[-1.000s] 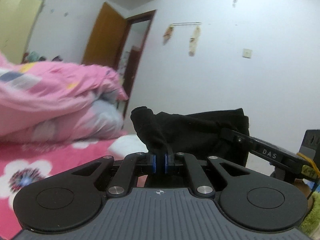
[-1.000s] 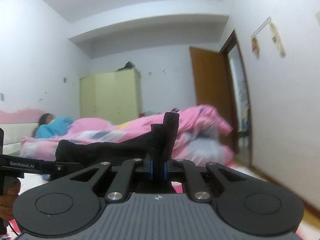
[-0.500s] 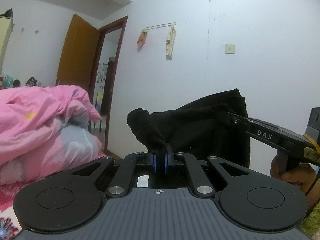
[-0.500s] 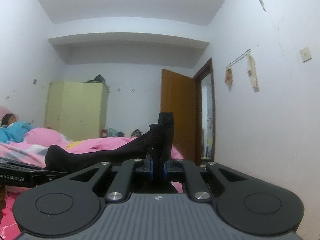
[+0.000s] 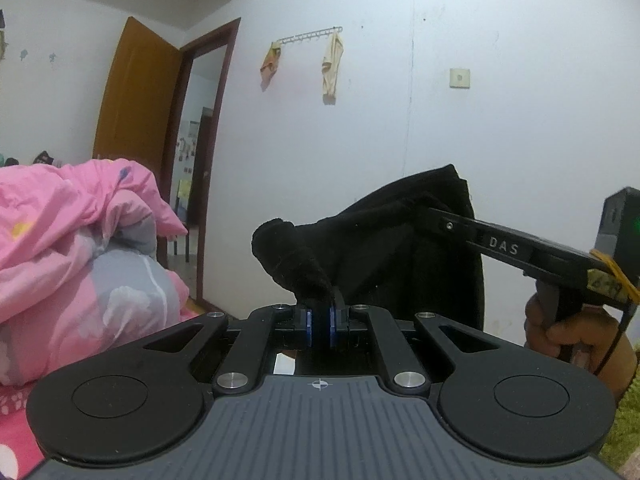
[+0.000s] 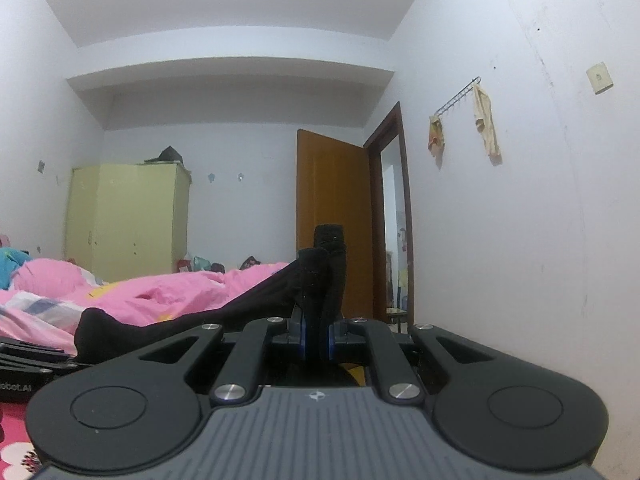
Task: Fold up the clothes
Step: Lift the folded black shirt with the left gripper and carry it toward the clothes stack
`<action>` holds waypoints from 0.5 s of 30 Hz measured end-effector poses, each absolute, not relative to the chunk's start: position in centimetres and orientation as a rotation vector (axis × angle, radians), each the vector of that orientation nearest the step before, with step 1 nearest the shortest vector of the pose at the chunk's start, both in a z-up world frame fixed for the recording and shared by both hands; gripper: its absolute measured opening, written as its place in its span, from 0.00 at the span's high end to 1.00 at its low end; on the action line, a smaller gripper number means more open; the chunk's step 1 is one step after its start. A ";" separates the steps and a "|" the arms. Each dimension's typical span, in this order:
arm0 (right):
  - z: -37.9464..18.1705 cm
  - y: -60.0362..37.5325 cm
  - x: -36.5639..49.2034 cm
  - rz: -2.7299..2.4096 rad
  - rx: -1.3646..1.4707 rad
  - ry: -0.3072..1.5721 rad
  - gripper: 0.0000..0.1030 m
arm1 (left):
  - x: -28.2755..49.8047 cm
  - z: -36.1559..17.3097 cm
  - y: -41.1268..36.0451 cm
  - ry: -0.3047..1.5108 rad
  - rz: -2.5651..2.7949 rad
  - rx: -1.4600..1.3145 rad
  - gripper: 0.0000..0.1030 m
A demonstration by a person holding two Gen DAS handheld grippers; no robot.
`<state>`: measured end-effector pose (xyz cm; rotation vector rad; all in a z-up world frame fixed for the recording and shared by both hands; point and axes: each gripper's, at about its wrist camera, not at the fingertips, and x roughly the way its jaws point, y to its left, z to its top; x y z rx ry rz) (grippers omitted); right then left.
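Swinging round toward the white wall, both views have lost most of the pink quilt that filled them a second ago; the doorway and the hook rail now sit where bedding was. The black garment has travelled with the hands and hangs in the air between them, stretched from one clamp to the other, off the bed. The left gripper stays pinched shut on a bunched corner of it, and the right gripper stays clamped on another corner, cloth standing up above its pads. To my eye the piece is being carried and held taut, ready to be laid flat; no fold is made yet.
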<state>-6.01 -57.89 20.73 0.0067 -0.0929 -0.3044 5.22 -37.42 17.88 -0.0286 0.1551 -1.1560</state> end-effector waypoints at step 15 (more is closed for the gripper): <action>18.3 -61.6 -0.5 -0.287 0.065 -0.029 0.91 | 10.4 16.1 -40.4 0.213 -1.123 -0.034 0.95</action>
